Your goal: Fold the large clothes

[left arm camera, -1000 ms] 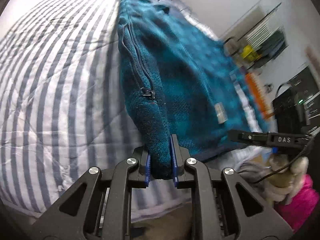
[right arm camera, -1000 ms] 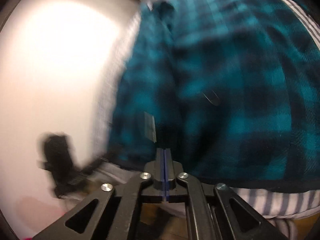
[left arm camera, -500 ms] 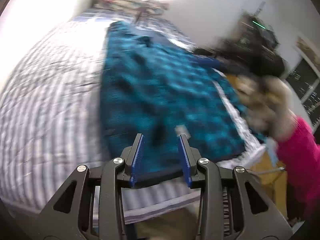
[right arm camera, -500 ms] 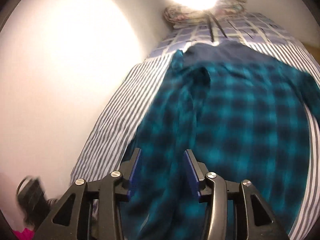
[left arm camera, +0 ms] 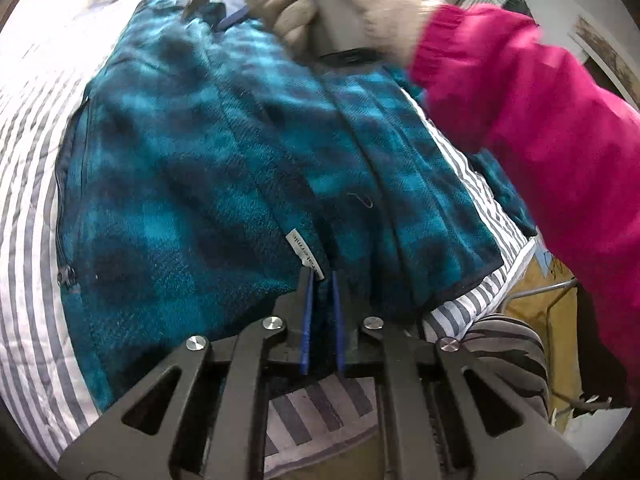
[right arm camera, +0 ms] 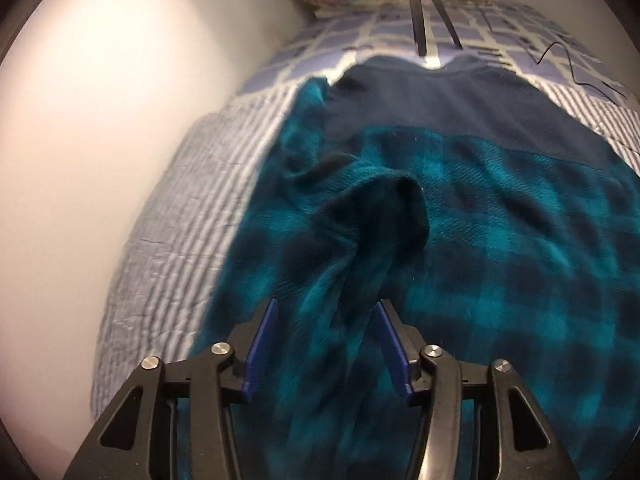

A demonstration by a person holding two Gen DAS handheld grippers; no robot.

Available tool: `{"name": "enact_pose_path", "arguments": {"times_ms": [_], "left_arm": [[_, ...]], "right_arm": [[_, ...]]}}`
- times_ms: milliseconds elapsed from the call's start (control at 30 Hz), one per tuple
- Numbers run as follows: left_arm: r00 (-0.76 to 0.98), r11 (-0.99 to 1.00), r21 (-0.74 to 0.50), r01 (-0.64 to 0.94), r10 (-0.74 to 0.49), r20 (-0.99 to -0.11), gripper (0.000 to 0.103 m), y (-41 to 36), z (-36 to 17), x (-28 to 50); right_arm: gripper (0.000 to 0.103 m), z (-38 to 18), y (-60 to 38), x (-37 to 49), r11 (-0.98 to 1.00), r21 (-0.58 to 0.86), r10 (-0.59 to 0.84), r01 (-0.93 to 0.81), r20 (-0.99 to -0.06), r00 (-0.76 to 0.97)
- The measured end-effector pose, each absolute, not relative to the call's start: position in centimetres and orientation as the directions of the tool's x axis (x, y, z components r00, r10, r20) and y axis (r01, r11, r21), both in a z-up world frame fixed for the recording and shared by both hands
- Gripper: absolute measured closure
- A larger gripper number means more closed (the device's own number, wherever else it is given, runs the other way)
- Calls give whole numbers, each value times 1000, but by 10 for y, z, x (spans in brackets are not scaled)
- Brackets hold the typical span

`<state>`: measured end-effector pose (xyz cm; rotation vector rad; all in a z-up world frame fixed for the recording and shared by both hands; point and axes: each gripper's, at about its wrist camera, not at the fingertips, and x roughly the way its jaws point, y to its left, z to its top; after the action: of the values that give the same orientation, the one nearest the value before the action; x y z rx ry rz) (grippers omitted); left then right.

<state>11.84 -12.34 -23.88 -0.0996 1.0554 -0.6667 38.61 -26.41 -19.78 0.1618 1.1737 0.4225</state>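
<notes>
A: Where is the teal plaid fleece jacket (left arm camera: 192, 168) lying?

B: Spread flat on the striped quilt (left arm camera: 28, 168) of the bed, hem toward the near edge, dark yoke (right arm camera: 460, 108) toward the far pillows, one sleeve (right arm camera: 360, 224) doubled over the body

A: And the left gripper (left arm camera: 320, 280)?

B: Its jaws have just been closing and now pinch the hem beside the small white label (left arm camera: 302, 252), with a bunch of fleece caught between the blue pads (left arm camera: 307, 320)

A: The right gripper (right arm camera: 326, 336)?

B: Spread partway, also just closing, with the folded sleeve running up between its pads, though I see no clear pressure on the cloth. In the left view a gloved hand (left arm camera: 360, 4) in a pink sleeve (left arm camera: 540, 120) holds it up near the collar end

A: So which step is this?

B: I judge it as taking fresh grips for the next fold, one at the hem, one at the sleeve or shoulder

A: What does the next move ask?

B: The right jaws need to bite firmly on the sleeve layer, then both hands should carry their edges together so the fleece folds evenly without dragging the quilt
</notes>
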Motion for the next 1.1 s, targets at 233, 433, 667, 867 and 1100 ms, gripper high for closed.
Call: {"name": "enact_pose_path", "arguments": {"times_ms": [233,433,667,867,1100], "left_arm": [[382,780,-282,559,-544,-747,99,-138,-214,98],[310,775,-281,567,-516,-799,98,-154,-248,105],[290,750,-299,590,-543,-788,82,-149,-240,93],[304,712,-356,605,-620,-723,82,-112,-208,63],[427,805,-322,499,-551,-717,82,-72,-199,78]], "right_arm": [[101,-177,-294,382,843,473,538,-257,-759,367],[101,-233,-312,385,868,473,494,-148,-798,346],[79,-195,-322,363,902,400,431,-165,-799,420],[79,-145,-331,299,863,427,506,-271,-736,450],[79,-167,-291,224,810,489,580,-325,-753,311]]}}
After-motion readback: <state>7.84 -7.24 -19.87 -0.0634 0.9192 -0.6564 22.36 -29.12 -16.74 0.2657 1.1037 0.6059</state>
